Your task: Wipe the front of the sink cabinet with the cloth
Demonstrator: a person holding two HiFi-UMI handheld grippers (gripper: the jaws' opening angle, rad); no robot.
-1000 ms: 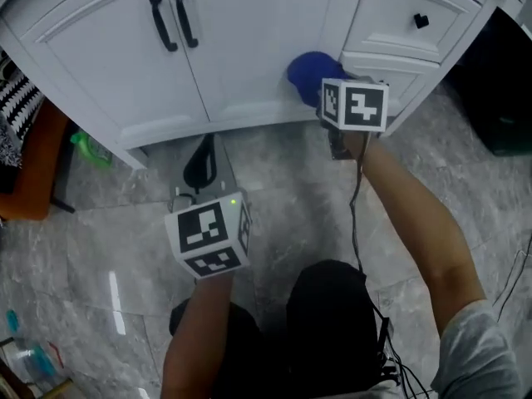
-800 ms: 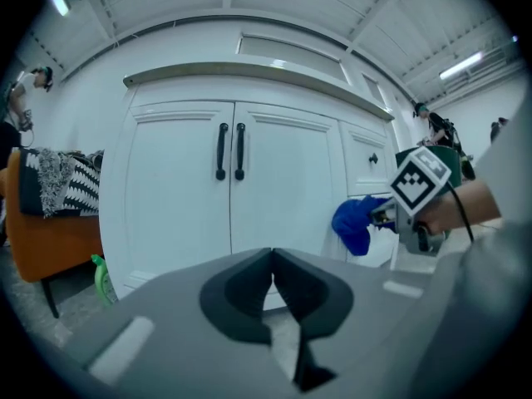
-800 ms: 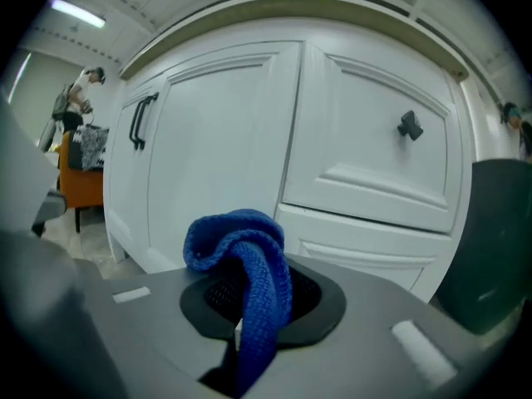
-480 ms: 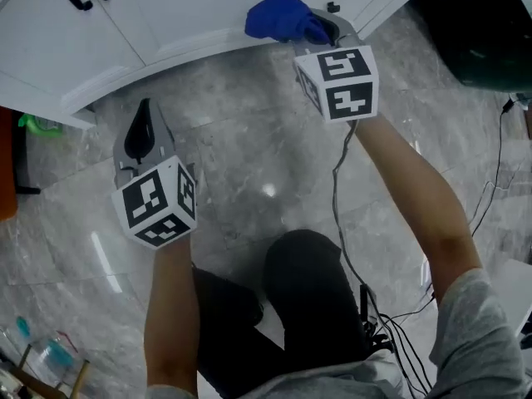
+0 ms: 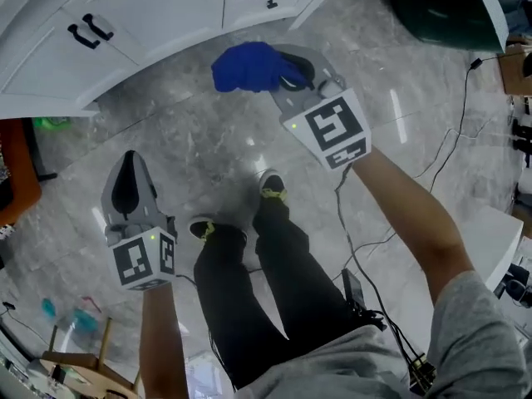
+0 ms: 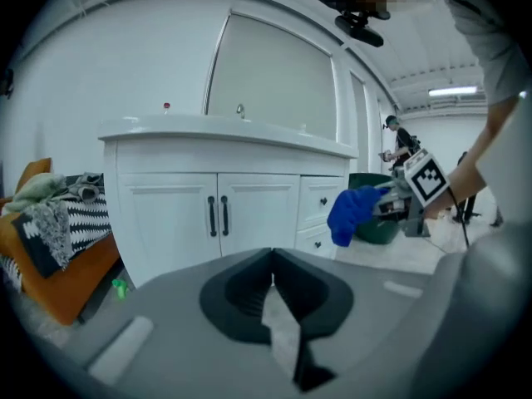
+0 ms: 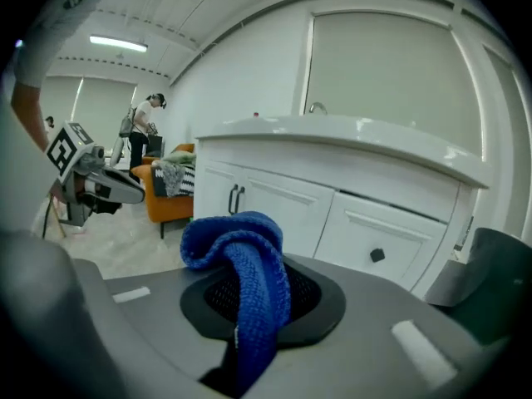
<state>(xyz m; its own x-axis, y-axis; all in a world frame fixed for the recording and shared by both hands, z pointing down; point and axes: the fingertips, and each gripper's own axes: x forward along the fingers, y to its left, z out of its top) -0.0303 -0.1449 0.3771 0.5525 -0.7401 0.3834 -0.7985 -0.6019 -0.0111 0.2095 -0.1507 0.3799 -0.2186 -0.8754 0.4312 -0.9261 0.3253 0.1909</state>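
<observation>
The white sink cabinet [image 5: 150,15] with black door handles [image 5: 87,32] runs along the top left of the head view. My right gripper [image 5: 281,71] hangs over the floor in front of it, shut on a blue knitted cloth [image 5: 248,66]. The cloth is bunched at the jaws and does not touch the cabinet. In the right gripper view the cloth [image 7: 245,277] droops between the closed jaws, with the cabinet [image 7: 332,214] beyond. My left gripper [image 5: 129,158] is lower left, shut with nothing in it. In the left gripper view its closed jaws face the cabinet [image 6: 216,214].
Grey marble floor [image 5: 208,156] lies below. My own legs and shoes [image 5: 270,191] stand between the grippers. An orange chair [image 5: 12,173] is at the left, a dark green bin [image 5: 432,7] at the top right. Cables [image 5: 440,160] trail on the right. A person [image 7: 145,131] stands far off.
The right gripper with the cloth has come off the cabinet front and back over the floor. The head view has risen and pulled away; the left gripper dropped lower left.
</observation>
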